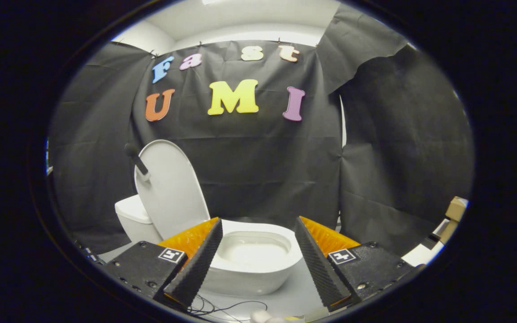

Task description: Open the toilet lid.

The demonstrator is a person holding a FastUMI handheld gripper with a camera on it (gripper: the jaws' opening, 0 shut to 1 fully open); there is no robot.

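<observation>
Black cloth hung as the back wall, draped in folds, with a white ceiling showing over its top edge. Stood on a pale grey floor, before that cloth. Toilet white, its bowl open to view and set just beyond the fingertips, seen between the two fingers. Lid raised, tilted back and leaning toward the tank, which sat behind it at the far side of the bowl. Dark handle-like piece stuck to the lid near its upper edge, angled outward; could not tell what it was. Seat rim around the bowl lying flat, bowl interior white and hollow.

Gripper held low and level in front of the bowl, fingers spread well apart, nothing between them, touching neither lid nor bowl. Each finger black and ribbed on its inner face, orange on the outer flank, mounted on a black block bearing a small square marker.

Thin dark wires lying on the floor just under the fingers, near the floor's front edge. Cardboard box and some white pieces sitting at the floor's far right edge, against the cloth, well apart from the toilet; too small to tell more.
</observation>
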